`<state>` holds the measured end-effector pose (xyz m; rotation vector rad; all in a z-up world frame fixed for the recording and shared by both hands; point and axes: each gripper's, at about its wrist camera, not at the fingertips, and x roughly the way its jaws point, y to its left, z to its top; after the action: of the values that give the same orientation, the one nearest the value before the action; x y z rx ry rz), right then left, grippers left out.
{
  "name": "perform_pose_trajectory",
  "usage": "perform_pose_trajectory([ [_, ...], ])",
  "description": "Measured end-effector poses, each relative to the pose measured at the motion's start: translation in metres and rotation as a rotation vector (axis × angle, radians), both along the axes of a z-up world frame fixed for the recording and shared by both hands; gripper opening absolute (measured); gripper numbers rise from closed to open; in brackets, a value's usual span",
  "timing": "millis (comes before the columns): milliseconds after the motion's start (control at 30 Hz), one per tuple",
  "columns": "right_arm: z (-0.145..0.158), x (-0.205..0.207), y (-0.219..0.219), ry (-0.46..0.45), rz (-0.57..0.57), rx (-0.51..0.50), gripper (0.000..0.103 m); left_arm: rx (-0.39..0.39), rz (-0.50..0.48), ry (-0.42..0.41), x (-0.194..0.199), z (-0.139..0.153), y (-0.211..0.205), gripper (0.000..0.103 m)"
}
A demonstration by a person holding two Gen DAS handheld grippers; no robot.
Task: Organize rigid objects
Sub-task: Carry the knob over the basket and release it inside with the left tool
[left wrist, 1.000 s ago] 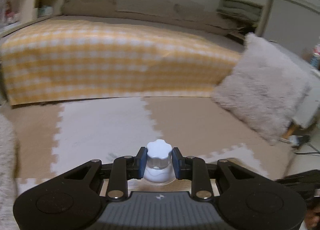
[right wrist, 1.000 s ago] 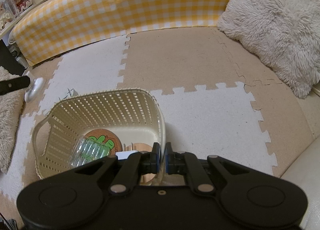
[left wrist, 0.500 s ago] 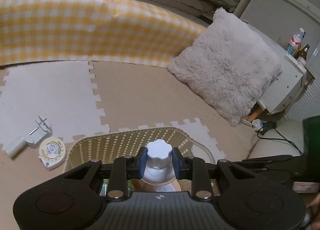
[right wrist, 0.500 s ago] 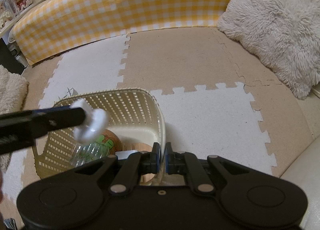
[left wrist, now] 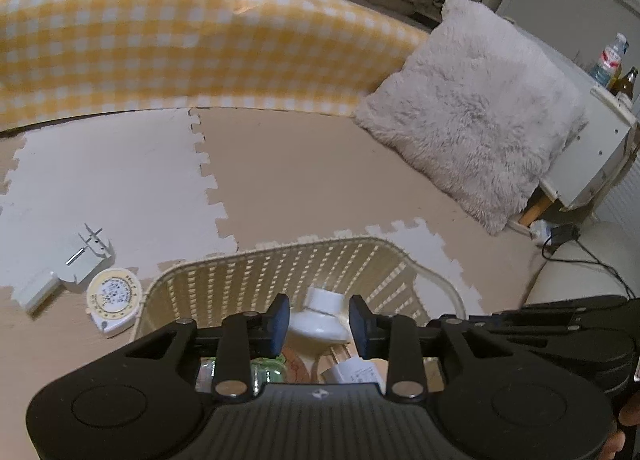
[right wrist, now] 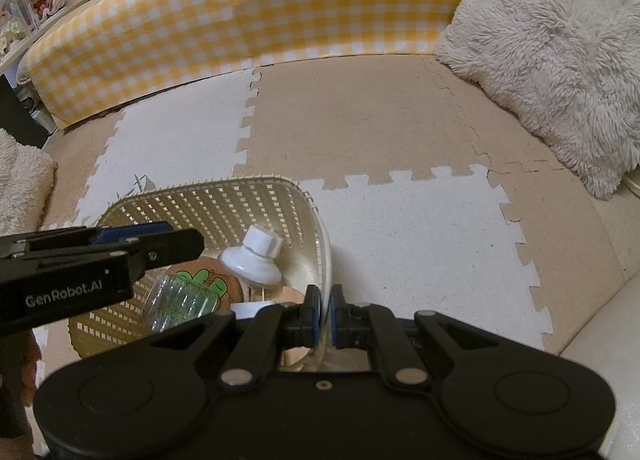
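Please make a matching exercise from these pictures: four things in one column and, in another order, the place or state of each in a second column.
Things:
1. white bottle
2. tape measure
3. right tool
4. fluffy cushion

Places or states:
A. leaning beside the yellow checked cover
B. shut on the rim of the basket
C. on the floor mat, outside the basket
D. inside the basket, beyond the open left tool, whose jaws have just been opening

Pairs: 1-D, 2-C, 3-B, 4-A
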<state>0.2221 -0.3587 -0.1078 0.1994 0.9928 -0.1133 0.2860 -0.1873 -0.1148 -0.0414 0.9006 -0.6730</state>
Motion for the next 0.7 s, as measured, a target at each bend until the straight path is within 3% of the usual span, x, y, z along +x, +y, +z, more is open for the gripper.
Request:
perform_pose_trajectory([
  [333,0.000,0.000,0.000,0.000,0.000,-0.001,0.006,0.070,-0.042,0.006,-0.009,0.005,-0.006,0.054],
  [567,0.000,0.000,0.000,0.000,0.000,-0.001,0.006,0.078,-0.056,0.003,-0.015,0.011,-0.010,0.078],
  [700,0.000,0.000,0.000,0.000,0.000,0.000,0.006,0.084,-0.055,0.004,-0.016,0.013,-0.011,0.083],
])
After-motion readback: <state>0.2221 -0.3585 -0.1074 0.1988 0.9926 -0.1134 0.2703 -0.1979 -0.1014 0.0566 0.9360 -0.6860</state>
